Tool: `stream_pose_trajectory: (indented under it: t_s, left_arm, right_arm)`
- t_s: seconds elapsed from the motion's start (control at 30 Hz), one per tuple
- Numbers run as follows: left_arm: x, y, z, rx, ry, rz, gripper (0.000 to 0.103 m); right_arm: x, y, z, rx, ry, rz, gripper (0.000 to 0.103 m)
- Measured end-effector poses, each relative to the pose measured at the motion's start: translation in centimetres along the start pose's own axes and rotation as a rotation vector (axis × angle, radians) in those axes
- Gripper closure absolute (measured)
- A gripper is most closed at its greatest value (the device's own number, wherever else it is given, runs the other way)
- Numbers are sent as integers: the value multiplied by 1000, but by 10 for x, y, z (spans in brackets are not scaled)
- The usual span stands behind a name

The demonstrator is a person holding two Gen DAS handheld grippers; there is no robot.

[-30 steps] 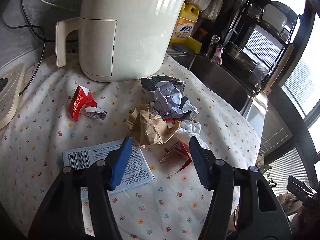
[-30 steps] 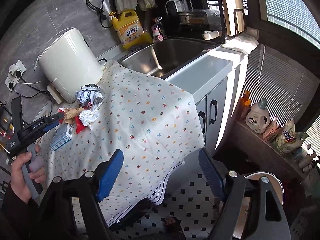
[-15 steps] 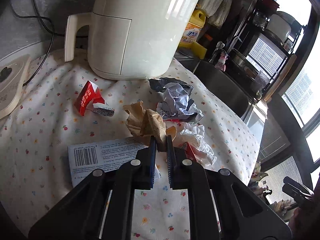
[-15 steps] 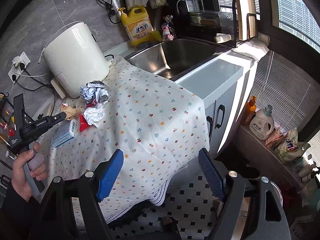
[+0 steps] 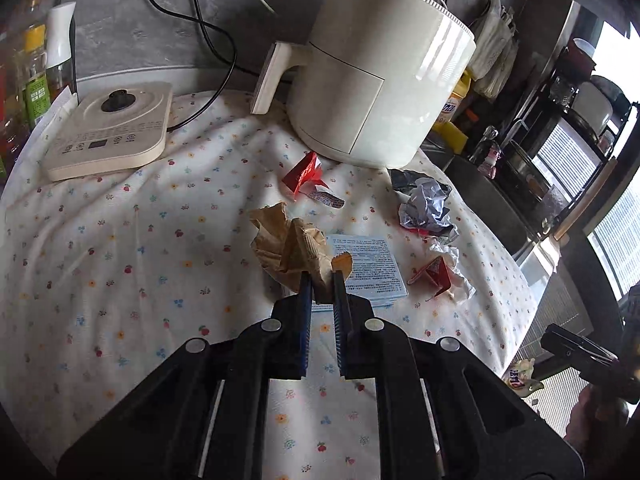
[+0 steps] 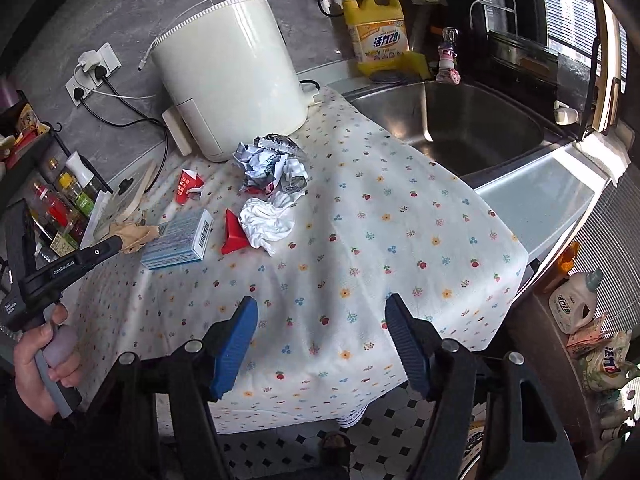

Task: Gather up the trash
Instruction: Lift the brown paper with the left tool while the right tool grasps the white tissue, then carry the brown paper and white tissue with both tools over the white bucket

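My left gripper is shut on a crumpled brown paper bag and holds it above the flowered cloth; the bag also shows in the right wrist view. On the cloth lie a blue-white box, a red carton, a grey crumpled wrapper, a small red folded piece and a white tissue. My right gripper is open and empty, in front of the table's near edge.
A cream air fryer stands at the back of the cloth. A flat cream appliance base lies at the left. A steel sink is to the right, with a yellow detergent jug behind. Bottles stand at the left edge.
My left gripper closed on the brown paper bag and lifted it up and left, off the pile. My right gripper stayed open and moved closer to the table.
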State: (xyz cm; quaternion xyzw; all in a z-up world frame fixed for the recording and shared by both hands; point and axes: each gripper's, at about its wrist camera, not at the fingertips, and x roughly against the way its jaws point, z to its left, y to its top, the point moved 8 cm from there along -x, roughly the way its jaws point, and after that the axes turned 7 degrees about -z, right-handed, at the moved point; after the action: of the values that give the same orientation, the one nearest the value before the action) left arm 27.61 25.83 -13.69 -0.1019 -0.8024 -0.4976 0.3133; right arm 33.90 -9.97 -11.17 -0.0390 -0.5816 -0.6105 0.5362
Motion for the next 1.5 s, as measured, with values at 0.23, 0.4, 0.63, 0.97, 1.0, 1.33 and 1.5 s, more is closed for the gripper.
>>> stream_pose_trajectory:
  t_s: [0.23, 0.4, 0.63, 0.97, 1.0, 1.33, 1.5]
  left_arm:
    - [37, -14, 54, 65, 114, -16, 92]
    - [58, -22, 86, 100, 174, -23, 92]
    - [74, -30, 109, 116, 209, -22, 92]
    - [65, -22, 92, 84, 160, -22, 92]
    - [62, -20, 85, 74, 147, -22, 92]
    - [27, -10, -20, -54, -36, -7, 92]
    - [15, -21, -73, -100, -113, 17, 92]
  right_arm:
    - [-32, 12, 27, 52, 57, 24, 42]
    - [-60, 21, 48, 82, 82, 32, 42]
    - [-100, 29, 57, 101, 56, 49, 61]
    - [-65, 24, 37, 14, 64, 22, 99]
    - [-57, 23, 31, -6, 59, 15, 99]
    - [33, 5, -50, -135, -40, -72, 99]
    - [74, -14, -102, -211, -116, -96, 99]
